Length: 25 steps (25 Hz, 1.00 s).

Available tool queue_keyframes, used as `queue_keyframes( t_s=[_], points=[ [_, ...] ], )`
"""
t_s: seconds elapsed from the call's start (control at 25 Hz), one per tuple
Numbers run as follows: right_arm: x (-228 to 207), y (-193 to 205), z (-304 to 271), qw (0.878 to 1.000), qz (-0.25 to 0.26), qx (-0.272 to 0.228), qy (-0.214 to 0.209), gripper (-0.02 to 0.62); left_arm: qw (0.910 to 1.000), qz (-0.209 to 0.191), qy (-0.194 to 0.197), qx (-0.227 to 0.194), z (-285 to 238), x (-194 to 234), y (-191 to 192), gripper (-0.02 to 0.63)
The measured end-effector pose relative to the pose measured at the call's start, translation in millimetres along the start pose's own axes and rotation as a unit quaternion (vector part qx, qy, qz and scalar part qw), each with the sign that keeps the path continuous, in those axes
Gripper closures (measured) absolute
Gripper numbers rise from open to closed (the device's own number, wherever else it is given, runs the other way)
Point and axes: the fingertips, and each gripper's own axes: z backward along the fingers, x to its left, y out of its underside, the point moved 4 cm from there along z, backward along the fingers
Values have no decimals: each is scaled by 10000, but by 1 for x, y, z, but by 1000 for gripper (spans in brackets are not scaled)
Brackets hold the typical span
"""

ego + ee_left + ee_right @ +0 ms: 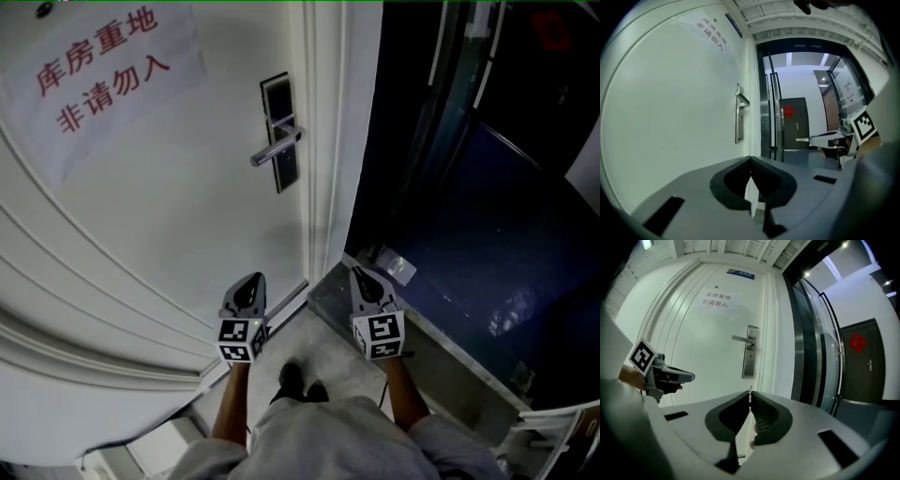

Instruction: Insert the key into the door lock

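- Right tongs point(366, 281): jaws pressed together on the key point(750, 396). In the right gripper view only a thin metal sliver shows at the tips. In the left gripper view the blade pokes out ahead of them.
- Left tongs point(248, 286): jaws together at the tips, nothing between them.
- Door lock point(750, 352): a steel plate near the edge of the white door point(169, 216), with a lever handle point(275, 147) across it. A small dark keyhole point(750, 357) sits just below the lever. A paper notice point(103, 75) with red characters hangs higher on the door.
- Key relation: the lock is ahead of and above the key, well apart from it. In the right gripper view the plate stands almost straight over the jaw tips, so the line is already close.
- In the head view the left tongs sit more directly under the lock, but the key rides in the right.
- The key's long axis runs along the tongs, close to level and aimed at the door.
- Judgement: the approach is under way and insertion has not begun. The next move calls for lifting and carrying the key forward, blade square to the plate.
- The slot's orientation is too small to tell.
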Motion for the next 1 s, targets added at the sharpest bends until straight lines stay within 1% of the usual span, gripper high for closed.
queue_keyframes(
  t_s=[0.16,0.28,0.4,0.6,0.68,0.76,0.88,1.0],
  points=[
    [-4,1,-30,10000,-41,54,70,566,9999,25,108,9,-30,16,0,589],
    [-6,-1,-57,9999,-12,80,148,566,9996,38,284,-49,-54,25,-4,589],
    [-6,-11,-85,9997,50,45,224,566,9989,26,458,-133,-76,39,-11,589],
    [-1,-32,-120,9993,123,-17,339,566,9976,-17,695,-17,-92,58,-15,589],
    [-1,-39,-129,9990,148,-76,415,566,9967,-75,799,-106,-96,61,-21,589],
    [-1,-44,-137,9986,157,-139,476,566,9962,-122,835,-216,-101,67,-26,588],
    [-1,-43,-143,9986,122,-143,502,566,9965,-87,810,-158,-107,74,-26,589],
    [-7,-39,-146,9988,71,-154,458,566,9969,-136,743,-233,-114,75,-30,588]
  ],
)
